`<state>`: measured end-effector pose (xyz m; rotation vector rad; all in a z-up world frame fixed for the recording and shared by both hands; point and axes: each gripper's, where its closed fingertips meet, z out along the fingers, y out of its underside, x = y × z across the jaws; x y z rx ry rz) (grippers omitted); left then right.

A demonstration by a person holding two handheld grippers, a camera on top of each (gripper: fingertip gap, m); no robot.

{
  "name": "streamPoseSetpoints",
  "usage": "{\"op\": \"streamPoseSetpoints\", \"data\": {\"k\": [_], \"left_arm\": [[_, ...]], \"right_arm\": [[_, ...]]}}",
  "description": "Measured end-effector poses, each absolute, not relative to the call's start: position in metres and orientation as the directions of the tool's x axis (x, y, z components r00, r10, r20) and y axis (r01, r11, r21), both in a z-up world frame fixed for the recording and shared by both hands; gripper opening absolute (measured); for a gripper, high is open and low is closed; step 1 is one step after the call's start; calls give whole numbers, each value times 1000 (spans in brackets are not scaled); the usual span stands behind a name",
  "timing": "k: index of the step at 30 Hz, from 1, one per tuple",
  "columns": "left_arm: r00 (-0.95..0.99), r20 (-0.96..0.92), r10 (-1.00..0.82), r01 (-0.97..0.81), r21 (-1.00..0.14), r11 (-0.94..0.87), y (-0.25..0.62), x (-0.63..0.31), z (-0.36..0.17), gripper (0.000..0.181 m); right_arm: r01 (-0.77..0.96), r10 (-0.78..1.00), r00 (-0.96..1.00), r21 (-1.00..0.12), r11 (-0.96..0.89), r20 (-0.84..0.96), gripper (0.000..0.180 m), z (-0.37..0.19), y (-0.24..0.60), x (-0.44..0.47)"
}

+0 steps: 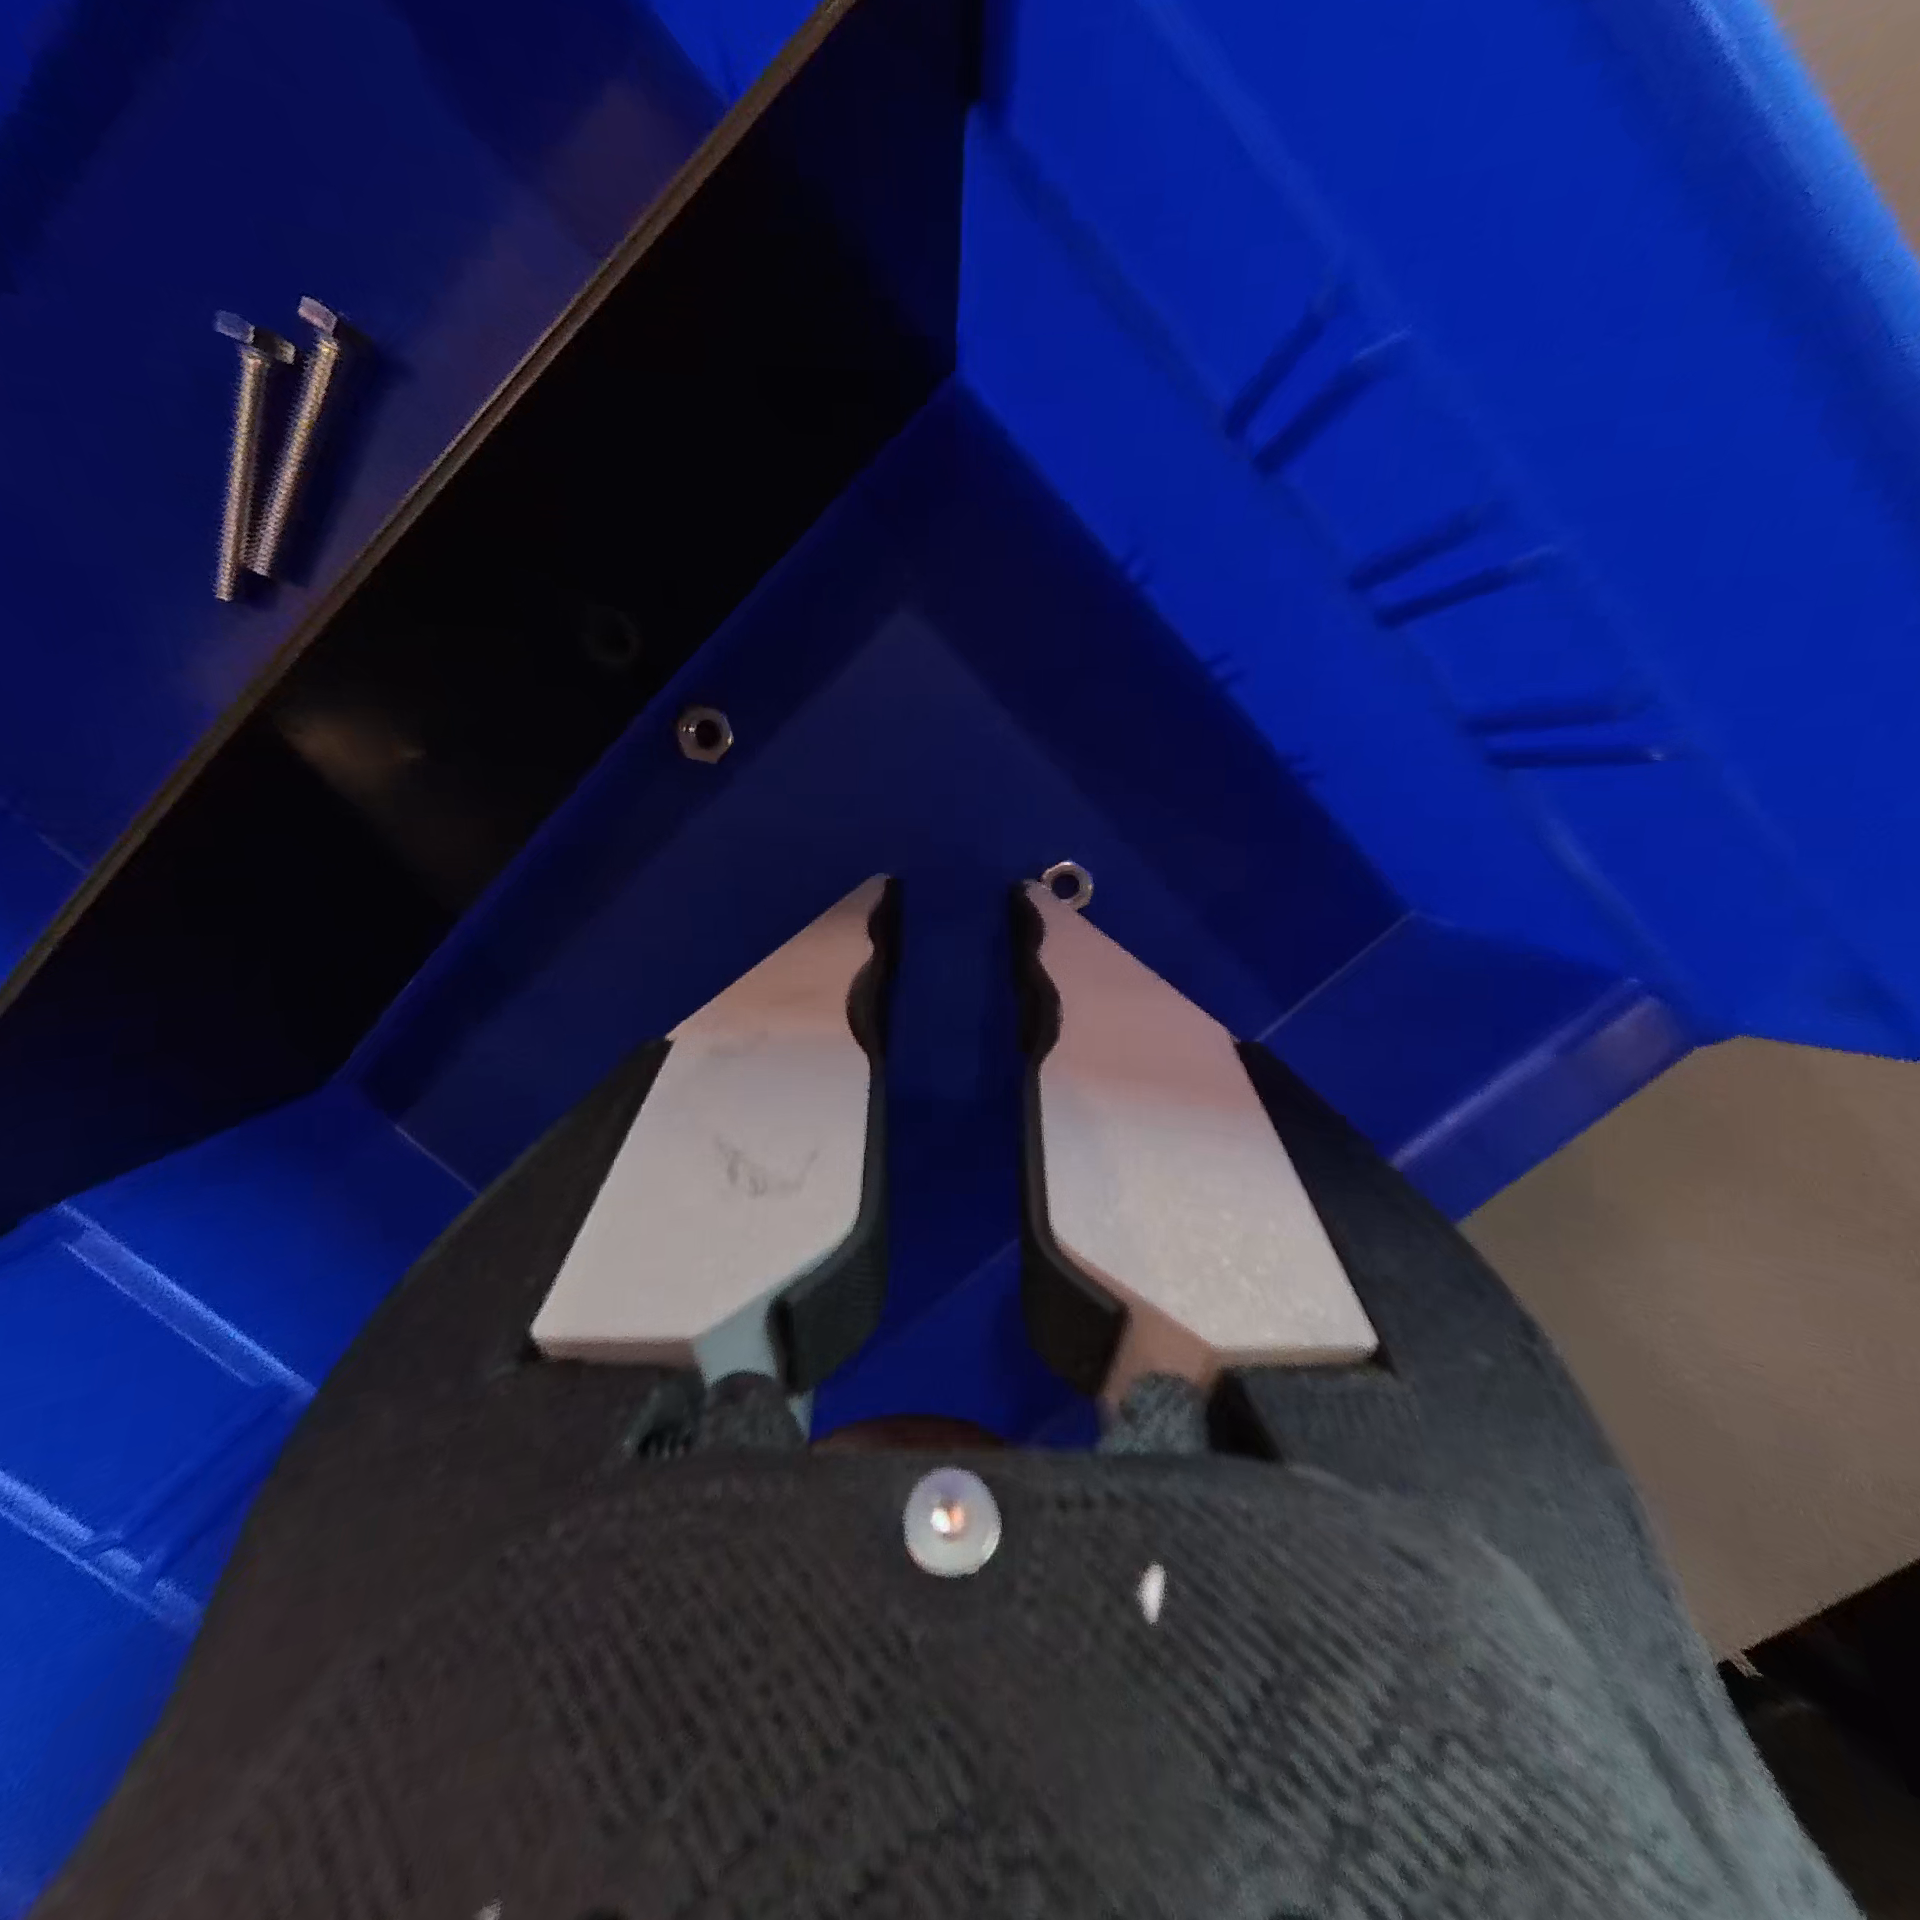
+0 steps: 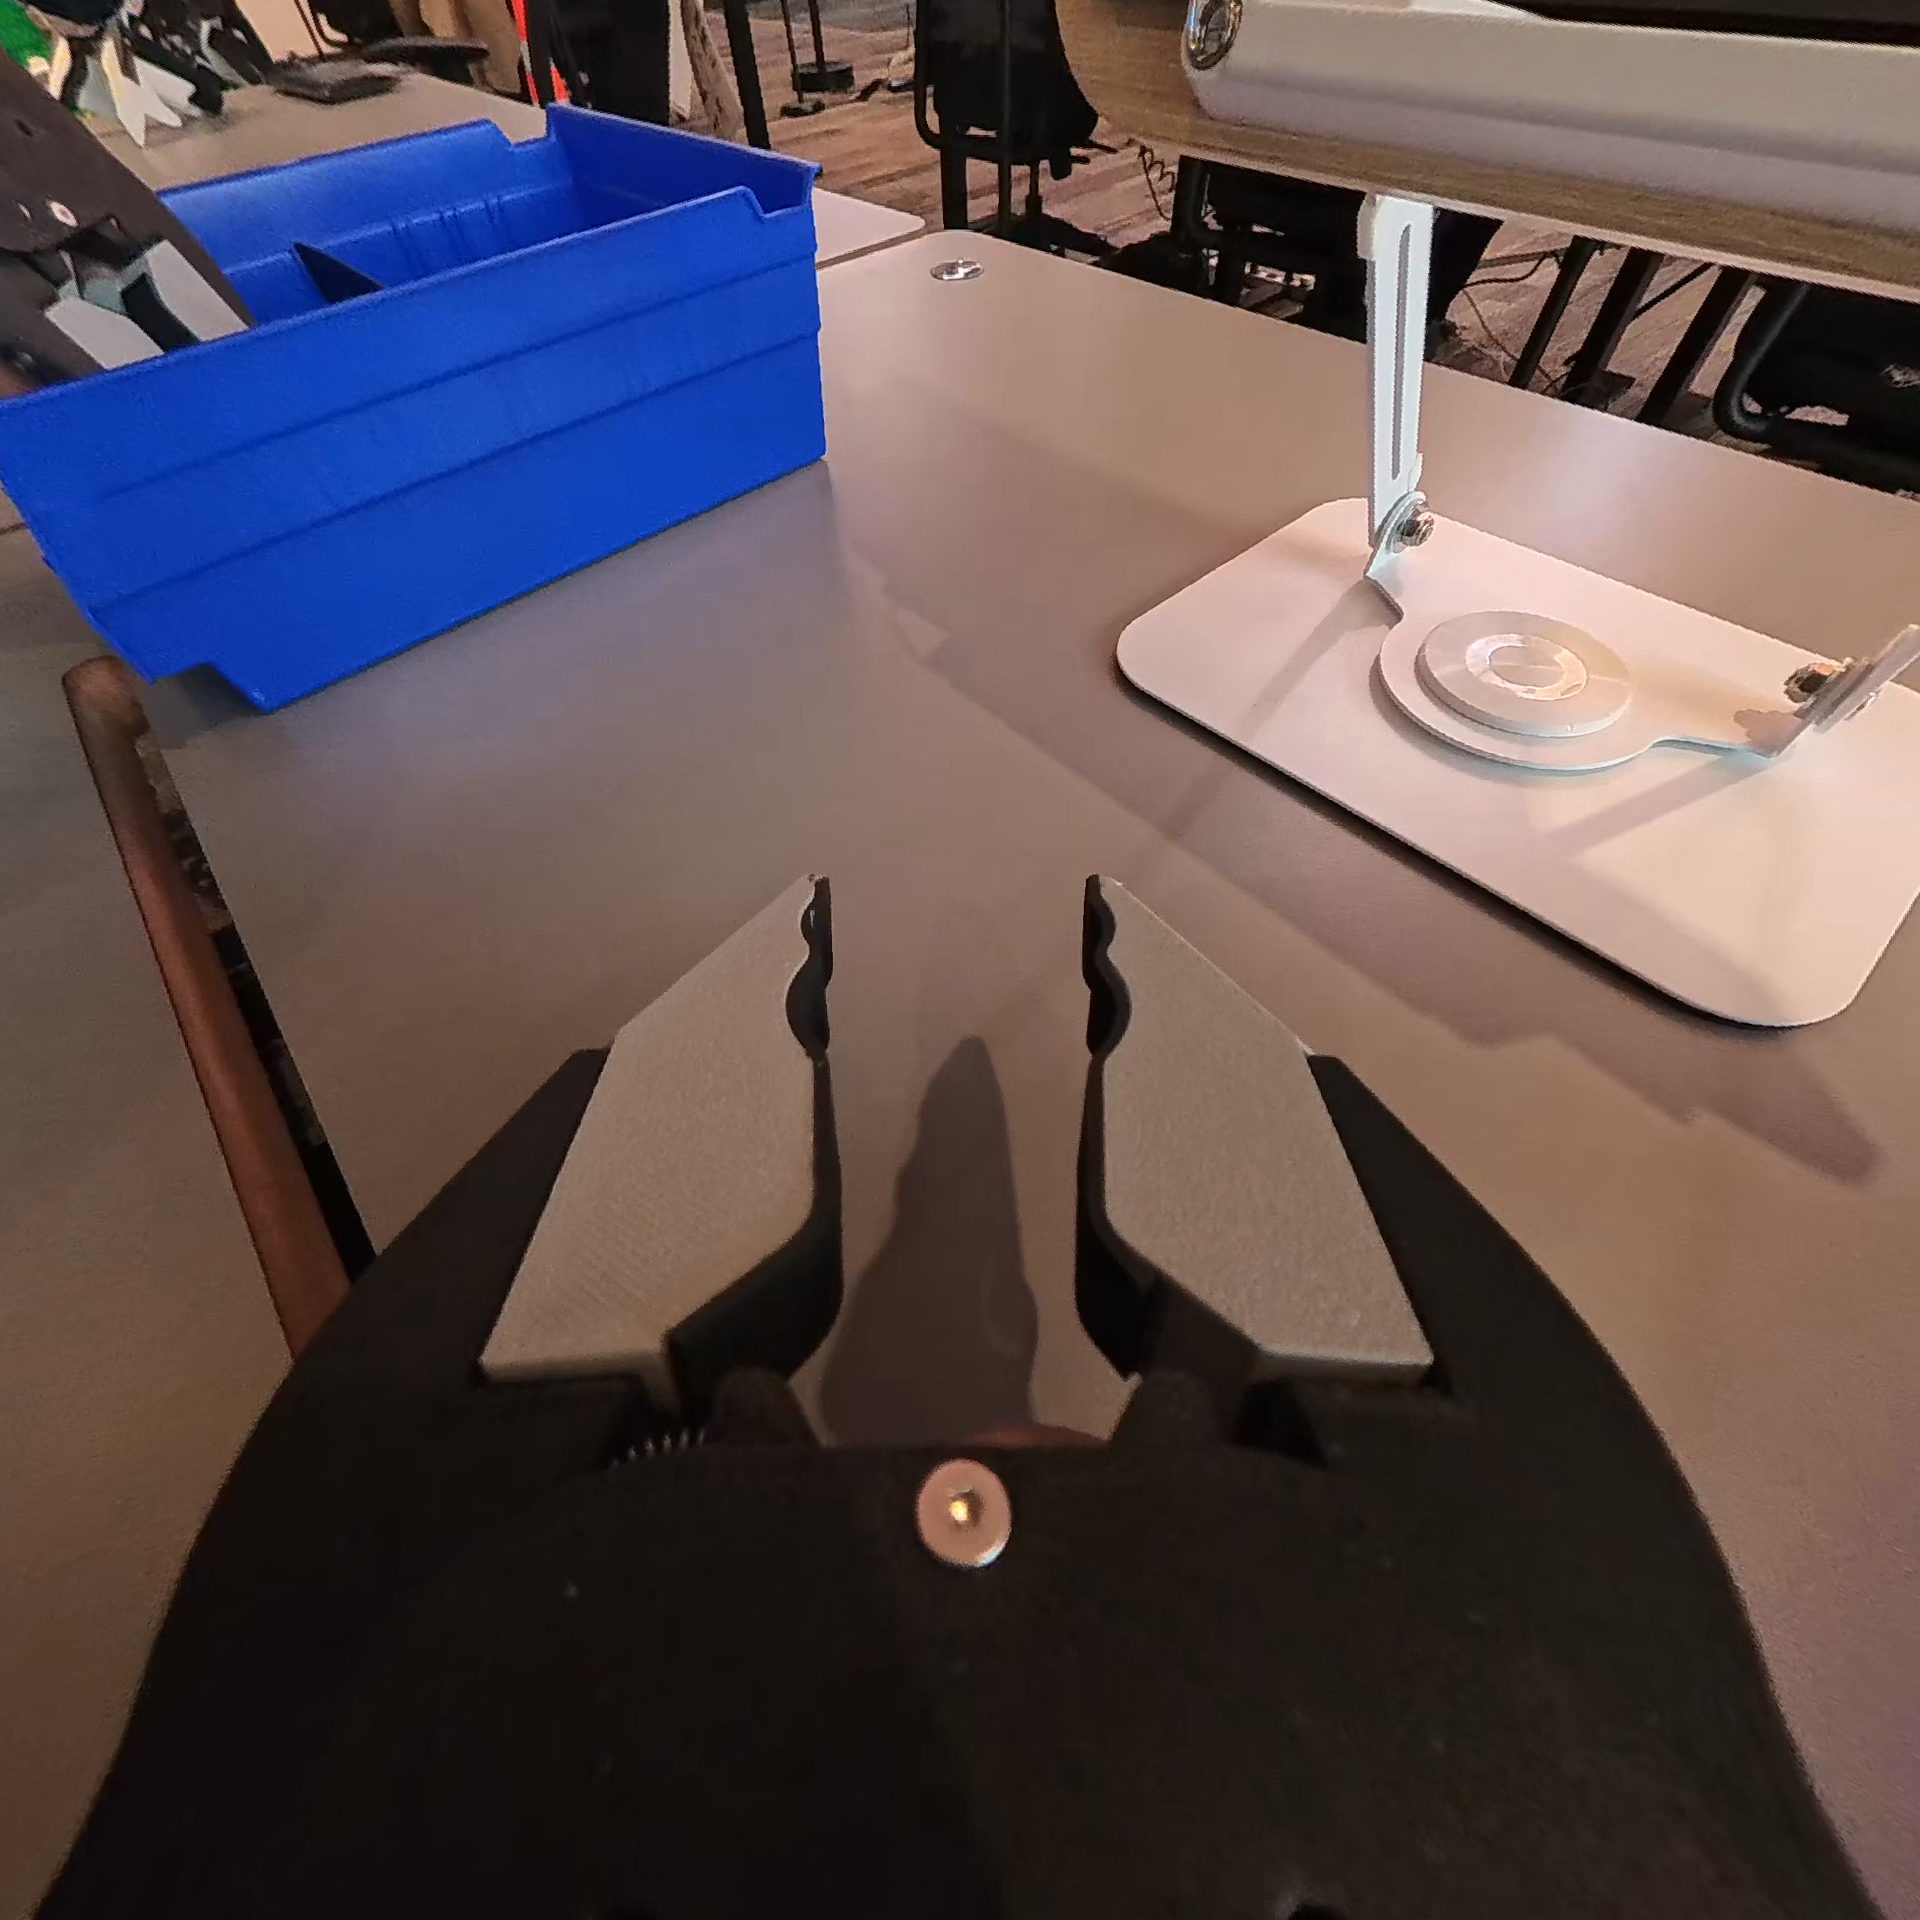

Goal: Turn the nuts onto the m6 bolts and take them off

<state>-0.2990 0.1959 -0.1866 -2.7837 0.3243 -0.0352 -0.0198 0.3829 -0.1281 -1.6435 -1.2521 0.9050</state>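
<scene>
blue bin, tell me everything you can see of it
The blue bin is a glossy plastic tray with ribbed walls, standing upright on the grey table. A black divider splits it into compartments. One compartment holds two bolts lying side by side; the other holds two loose nuts. The left gripper reaches into the nut compartment, jaws open and empty.

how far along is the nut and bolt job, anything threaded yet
Nothing looks threaded yet. Two bolts lie bare beyond the black divider of the blue bin; two nuts lie loose on the near side. The open, empty left gripper is reaching in by the nuts; the right gripper hangs open over the table. All threading remains.
</scene>
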Motion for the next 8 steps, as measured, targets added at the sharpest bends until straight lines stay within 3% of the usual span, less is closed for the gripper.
{"op": "streamPoseSetpoints", "data": {"k": [1,8], "left_arm": [[973,-5,-229,-217,-337,-916,196,-297,-186,19],[973,21,-229,-207,-361,-909,199,-292,-179,20]], "right_arm": [[351,971,235,-928,-129,-46,46,-128,383,-20],[347,971,236,-929,-129,-47,46,-127,383,-19]]}}
